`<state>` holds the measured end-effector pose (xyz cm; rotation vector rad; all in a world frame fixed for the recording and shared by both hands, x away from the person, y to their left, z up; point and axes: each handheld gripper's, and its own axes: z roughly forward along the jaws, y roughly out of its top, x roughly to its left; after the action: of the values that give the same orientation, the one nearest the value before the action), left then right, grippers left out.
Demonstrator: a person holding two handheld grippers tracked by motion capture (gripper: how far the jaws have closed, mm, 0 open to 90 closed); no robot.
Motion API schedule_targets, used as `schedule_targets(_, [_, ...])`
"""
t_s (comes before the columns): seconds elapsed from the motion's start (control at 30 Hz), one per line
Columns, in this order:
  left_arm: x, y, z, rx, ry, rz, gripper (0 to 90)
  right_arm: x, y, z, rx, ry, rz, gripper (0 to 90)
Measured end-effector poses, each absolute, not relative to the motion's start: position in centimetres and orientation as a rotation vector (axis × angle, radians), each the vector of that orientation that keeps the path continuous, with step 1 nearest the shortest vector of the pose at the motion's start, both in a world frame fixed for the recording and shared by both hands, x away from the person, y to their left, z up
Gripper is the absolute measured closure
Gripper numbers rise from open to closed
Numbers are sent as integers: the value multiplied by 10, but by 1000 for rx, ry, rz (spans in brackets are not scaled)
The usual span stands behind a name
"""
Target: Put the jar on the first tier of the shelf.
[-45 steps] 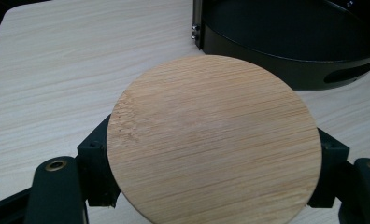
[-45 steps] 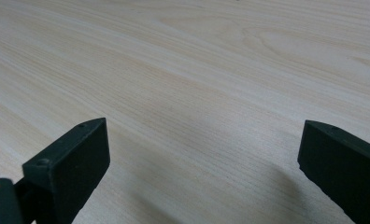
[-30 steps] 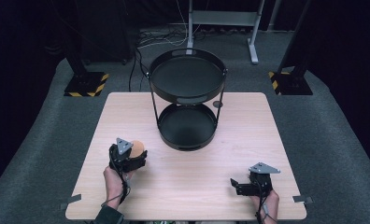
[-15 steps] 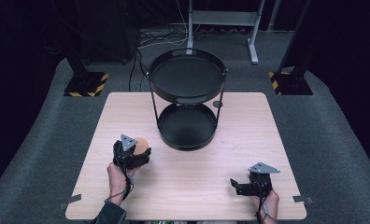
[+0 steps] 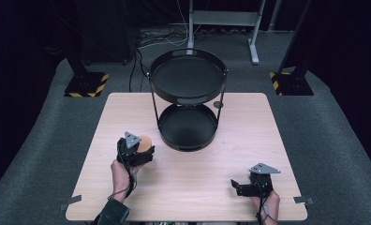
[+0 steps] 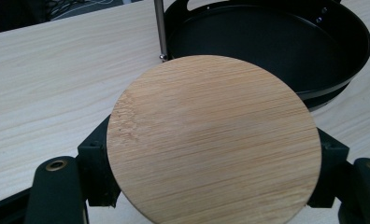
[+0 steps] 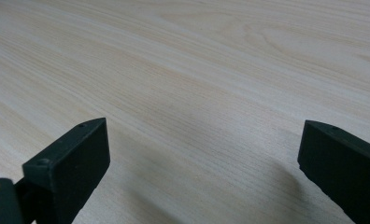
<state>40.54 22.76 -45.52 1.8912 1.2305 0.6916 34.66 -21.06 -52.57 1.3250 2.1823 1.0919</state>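
At the left of the bench (image 5: 230, 140), the left hand-held gripper (image 5: 141, 151) had edged a little closer to the two-tier stand (image 5: 188, 101) than it was a second before, carrying the wooden disc (image 5: 145, 142) with it; half a second before it sat much where it was now. Its jaws were clamped on the disc from both sides, as in the earlier frames. In the left gripper view the disc (image 6: 214, 140) was a flat round of pale bamboo with fine straight grain running across it and a slightly rougher, speckled patch near its left edge. It was held face-up, clear above the bench top, just short of the stand's lower tray (image 6: 286, 46) and one thin metal upright (image 6: 160, 29). Further right, both black round trays of the stand sat unchanged at the middle of the bench. At the right, the right hand-held gripper (image 5: 249, 187) had not shifted; its jaws stood wide apart over bare wood with nothing between them.
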Motion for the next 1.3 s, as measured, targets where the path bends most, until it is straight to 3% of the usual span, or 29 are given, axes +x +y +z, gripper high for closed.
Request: schedule_targets(1.3, [429, 199, -448, 1916, 1174, 664, 252, 346, -210, -526, 1327, 2182, 1087, 15])
